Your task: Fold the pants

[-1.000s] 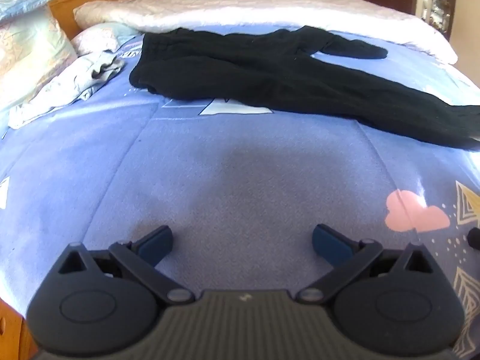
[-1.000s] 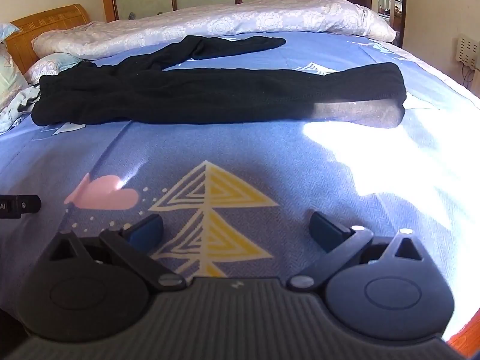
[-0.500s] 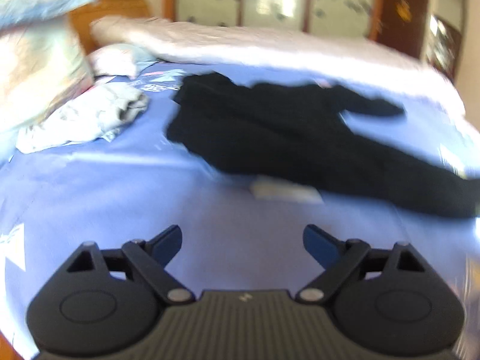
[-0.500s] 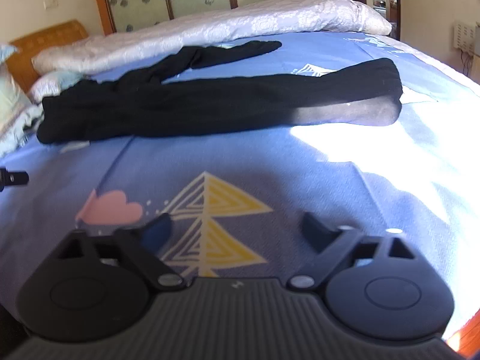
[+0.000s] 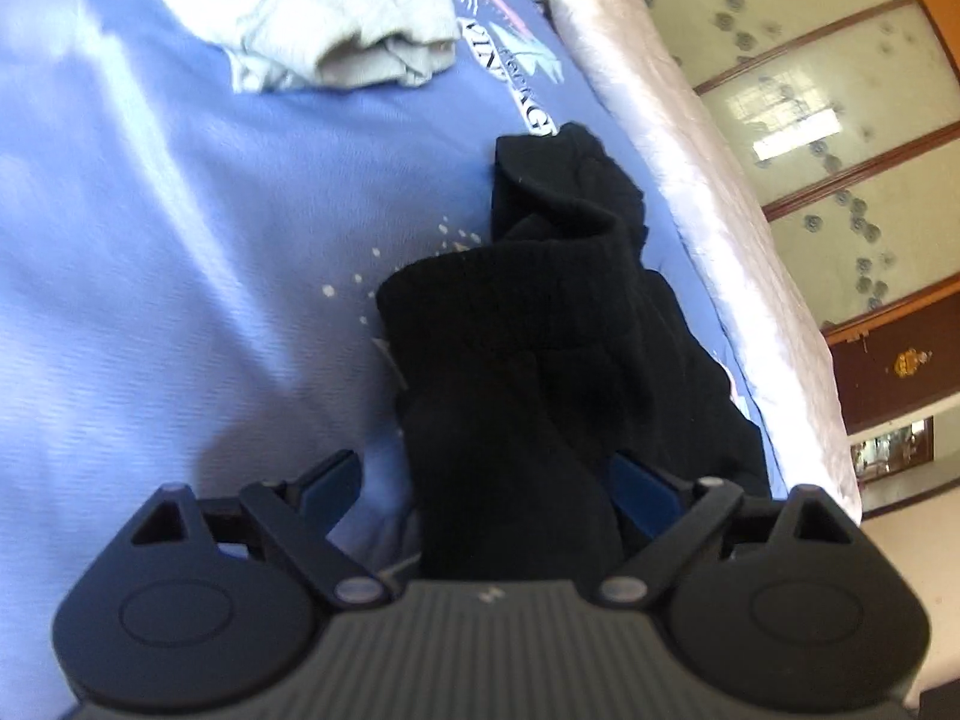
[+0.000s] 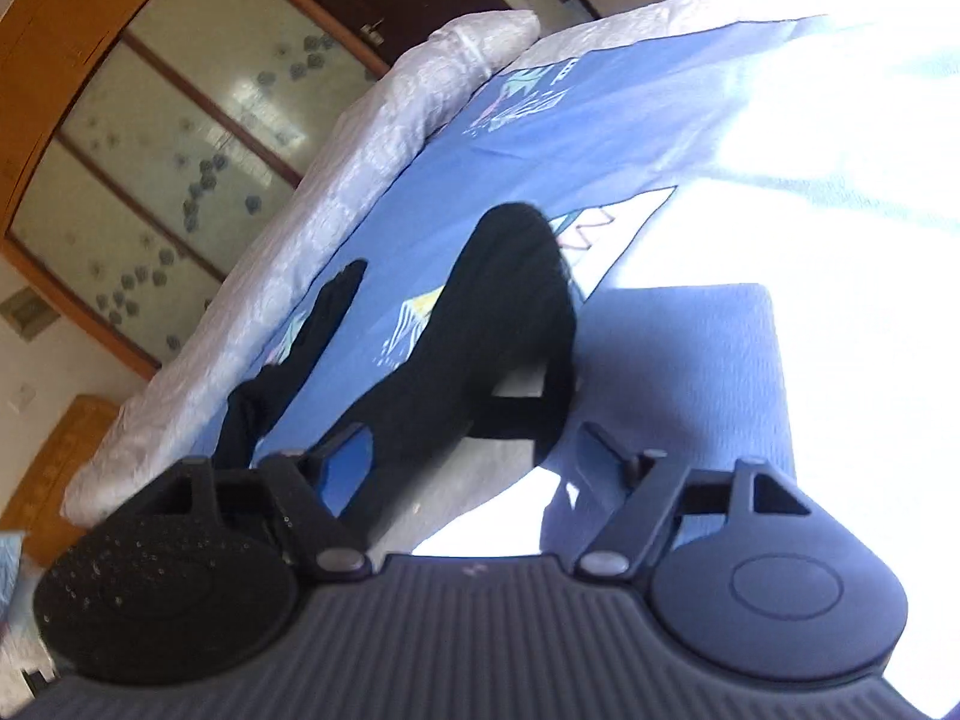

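Both claws stand wide around the black pants (image 5: 516, 372), left claw (image 5: 486, 480) closing on the waist, right claw (image 6: 474, 450) opening over a leg, neither gripping, probably to start folding on the bed (image 5: 150, 240).

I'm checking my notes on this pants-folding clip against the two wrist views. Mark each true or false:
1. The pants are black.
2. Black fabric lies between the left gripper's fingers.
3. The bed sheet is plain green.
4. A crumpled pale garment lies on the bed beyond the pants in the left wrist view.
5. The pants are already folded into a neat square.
1. True. The pants are black.
2. True. Fabric runs between the fingers of the left gripper, whose jaws are closing.
3. False. The bed sheet is blue with printed patterns.
4. True. A pale garment lies bunched beyond the pants.
5. False. In the right wrist view the legs lie stretched out apart, beyond the right gripper.
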Demonstrator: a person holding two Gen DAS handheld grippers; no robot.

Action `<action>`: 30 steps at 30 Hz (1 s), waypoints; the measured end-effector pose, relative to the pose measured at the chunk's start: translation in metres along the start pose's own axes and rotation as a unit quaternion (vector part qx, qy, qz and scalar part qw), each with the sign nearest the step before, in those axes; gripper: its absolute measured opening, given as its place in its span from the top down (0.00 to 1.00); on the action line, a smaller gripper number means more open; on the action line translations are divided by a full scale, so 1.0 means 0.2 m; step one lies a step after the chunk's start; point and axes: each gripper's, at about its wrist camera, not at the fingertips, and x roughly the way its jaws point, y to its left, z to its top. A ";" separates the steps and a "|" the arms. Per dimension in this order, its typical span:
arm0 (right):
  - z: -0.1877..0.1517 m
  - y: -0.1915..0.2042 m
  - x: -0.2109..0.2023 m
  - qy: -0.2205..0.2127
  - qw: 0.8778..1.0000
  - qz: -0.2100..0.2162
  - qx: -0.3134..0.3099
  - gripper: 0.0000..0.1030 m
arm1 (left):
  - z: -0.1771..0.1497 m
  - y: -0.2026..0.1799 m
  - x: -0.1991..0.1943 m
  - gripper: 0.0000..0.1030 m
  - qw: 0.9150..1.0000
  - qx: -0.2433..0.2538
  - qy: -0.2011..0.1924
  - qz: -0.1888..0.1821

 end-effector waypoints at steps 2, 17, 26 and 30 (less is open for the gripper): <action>0.01 -0.04 0.11 0.016 1.000 -0.003 0.027 0.24 | -0.02 -0.05 0.04 0.58 1.000 0.023 -0.005 0.008; 0.19 0.45 -0.54 -0.118 0.976 0.019 -0.181 0.98 | -0.13 0.08 -0.88 0.93 0.997 0.037 -0.028 -0.063; 0.03 -0.06 -0.39 0.032 0.999 0.016 -0.001 0.67 | -0.18 0.44 -0.75 0.84 0.998 -0.064 0.003 0.010; -0.08 -0.19 -0.25 0.077 0.988 0.056 0.121 0.63 | -0.14 0.36 -0.70 0.82 0.999 -0.047 -0.012 0.024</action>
